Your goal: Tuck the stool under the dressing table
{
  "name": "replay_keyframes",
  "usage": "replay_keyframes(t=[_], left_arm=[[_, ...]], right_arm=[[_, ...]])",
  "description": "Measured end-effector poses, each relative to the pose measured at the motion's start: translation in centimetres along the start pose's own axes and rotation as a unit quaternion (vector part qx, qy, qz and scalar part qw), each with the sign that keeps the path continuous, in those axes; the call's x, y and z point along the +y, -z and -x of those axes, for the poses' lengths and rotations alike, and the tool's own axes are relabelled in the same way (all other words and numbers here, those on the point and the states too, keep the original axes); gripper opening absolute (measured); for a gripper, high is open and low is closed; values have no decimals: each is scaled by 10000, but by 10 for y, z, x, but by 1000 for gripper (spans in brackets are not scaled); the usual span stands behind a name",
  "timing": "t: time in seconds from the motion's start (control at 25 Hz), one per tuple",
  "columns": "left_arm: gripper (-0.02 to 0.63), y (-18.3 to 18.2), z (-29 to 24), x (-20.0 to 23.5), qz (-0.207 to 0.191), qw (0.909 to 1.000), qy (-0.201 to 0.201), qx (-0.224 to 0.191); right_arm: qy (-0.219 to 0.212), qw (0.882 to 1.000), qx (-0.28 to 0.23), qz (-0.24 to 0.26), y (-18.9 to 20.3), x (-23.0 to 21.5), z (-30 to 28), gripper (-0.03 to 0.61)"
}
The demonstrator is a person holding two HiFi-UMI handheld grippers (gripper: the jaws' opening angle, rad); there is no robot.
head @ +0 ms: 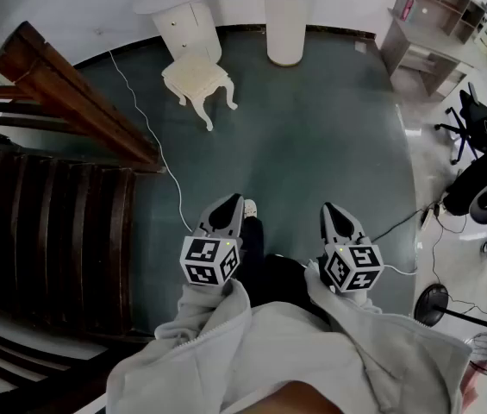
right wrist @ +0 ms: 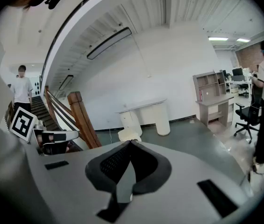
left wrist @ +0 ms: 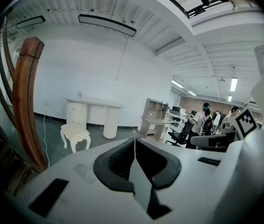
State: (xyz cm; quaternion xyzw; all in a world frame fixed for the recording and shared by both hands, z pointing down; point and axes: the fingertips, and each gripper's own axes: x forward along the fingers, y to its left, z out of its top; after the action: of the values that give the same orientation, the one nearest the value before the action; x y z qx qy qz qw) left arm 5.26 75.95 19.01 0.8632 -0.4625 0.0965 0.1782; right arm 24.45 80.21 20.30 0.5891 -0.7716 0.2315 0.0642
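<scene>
Both tongs clenched and empty: left gripper (head: 223, 216) and right gripper (head: 336, 220) held low, side by side, well short of the stool (head: 195, 78).

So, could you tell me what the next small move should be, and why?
Probably step forward toward the stool: it stands out from the dressing table, well across the floor from the left gripper and right gripper, whose jaws are shut and empty.
</scene>
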Motion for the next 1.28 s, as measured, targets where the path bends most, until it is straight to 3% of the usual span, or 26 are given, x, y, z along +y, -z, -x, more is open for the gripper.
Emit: replay_keyframes(t=[0.84,1.08,1.28], left_arm=[[20,9,-4,6,-21,10000,72,-34],[20,2,-29,41,92,9999,-108,-68],[20,-26,-66,85,134,9990,-395,-157]], right_arm=[[294,9995,-21,61,0,8,-11,51],[226,9996,-11,178,-12,9,-54,51],[126,9997,26,212,-41,7,-109,51]])
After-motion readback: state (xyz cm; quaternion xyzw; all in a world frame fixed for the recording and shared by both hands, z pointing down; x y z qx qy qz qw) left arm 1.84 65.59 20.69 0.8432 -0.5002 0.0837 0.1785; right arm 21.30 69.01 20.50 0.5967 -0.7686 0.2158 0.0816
